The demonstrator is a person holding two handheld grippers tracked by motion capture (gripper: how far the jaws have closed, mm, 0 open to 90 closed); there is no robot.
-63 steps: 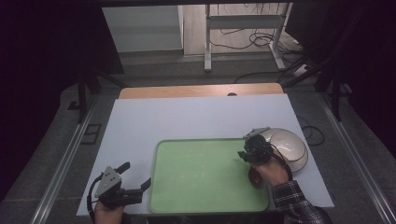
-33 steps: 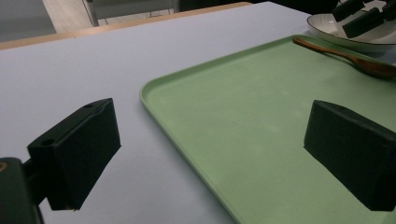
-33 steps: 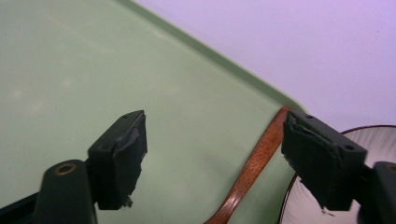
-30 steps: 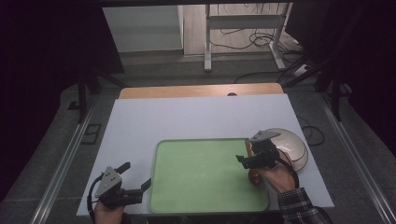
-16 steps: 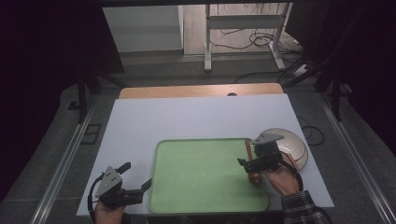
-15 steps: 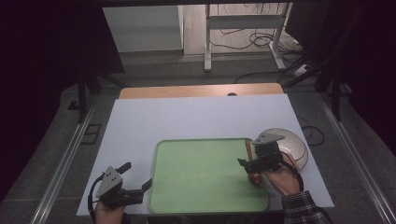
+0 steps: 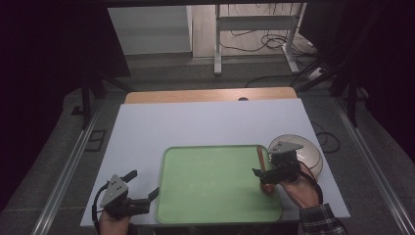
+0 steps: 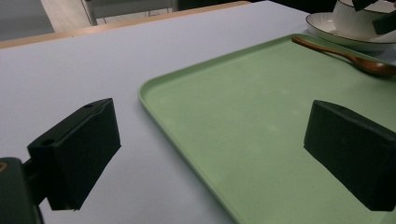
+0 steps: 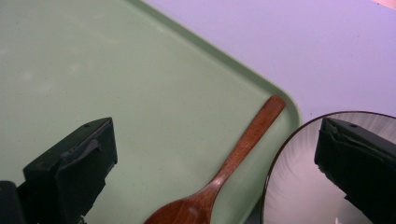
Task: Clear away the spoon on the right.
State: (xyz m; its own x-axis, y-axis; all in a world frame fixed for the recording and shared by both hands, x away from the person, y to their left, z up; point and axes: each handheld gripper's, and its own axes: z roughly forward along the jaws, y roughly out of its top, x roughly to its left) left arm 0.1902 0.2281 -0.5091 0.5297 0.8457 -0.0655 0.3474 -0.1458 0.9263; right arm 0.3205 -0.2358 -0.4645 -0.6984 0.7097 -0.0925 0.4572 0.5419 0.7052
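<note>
The wooden spoon [image 9: 224, 175] lies loose along the right edge of the green tray [image 7: 215, 196], bowl end toward the person, handle reaching to the far right corner, just beside the pale bowl [image 7: 308, 152] that sits on the counter [image 7: 205, 122]. The right gripper [image 9: 215, 163] hangs directly over it; its fingers [image 9: 74, 163] have just been opening and now stand wide, straddling the spoon without touching it, which reads to me as the spoon set down and let go. The left gripper [image 7: 134, 196] rests at the tray's near left corner, fingers also wide and holding nothing, apparently just waiting. The right gripper view shows the spoon free between its fingers, where the high view has the gripper covering part of it. The left gripper view shows a saucer under the bowl.
</note>
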